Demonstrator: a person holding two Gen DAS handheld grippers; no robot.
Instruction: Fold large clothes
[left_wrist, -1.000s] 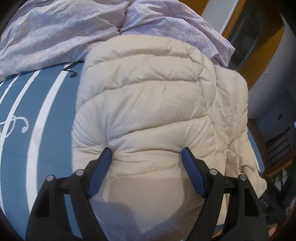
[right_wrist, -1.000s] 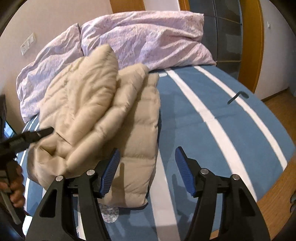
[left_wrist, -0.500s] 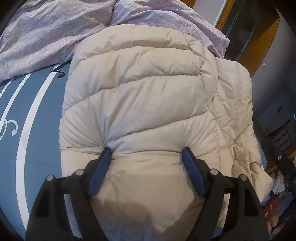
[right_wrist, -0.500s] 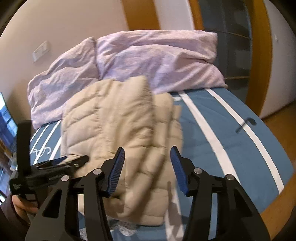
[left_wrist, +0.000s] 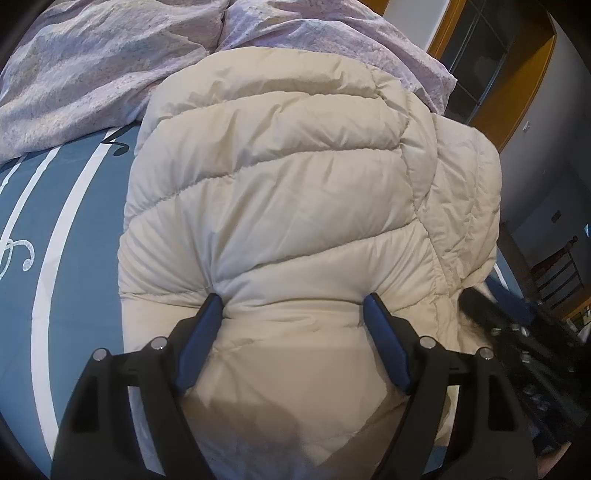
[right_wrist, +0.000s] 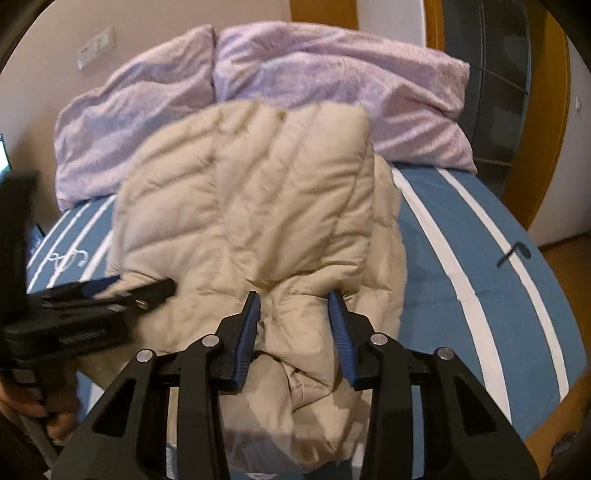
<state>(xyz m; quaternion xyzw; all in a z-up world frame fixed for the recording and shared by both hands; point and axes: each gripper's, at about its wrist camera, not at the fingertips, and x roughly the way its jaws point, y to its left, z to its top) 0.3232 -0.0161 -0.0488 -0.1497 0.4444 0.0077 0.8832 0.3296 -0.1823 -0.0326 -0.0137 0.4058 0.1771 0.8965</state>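
A cream quilted puffer jacket lies folded in a thick bundle on the blue striped bed. My left gripper is open, its blue pads pressed into the jacket's near fold on either side. In the right wrist view the jacket fills the middle, and my right gripper has its jaws partly closed around a bunched fold at the near edge, not clamped tight. The left gripper also shows in the right wrist view, lying against the jacket's left side.
Two lilac pillows lie at the head of the bed behind the jacket. The blue cover with white stripes spreads to the right. A wooden door frame and the bed's right edge lie beyond.
My right gripper has swung left from over the bare bed onto the jacket and narrowed its jaws around a fold. The left gripper has pushed further onto the jacket.
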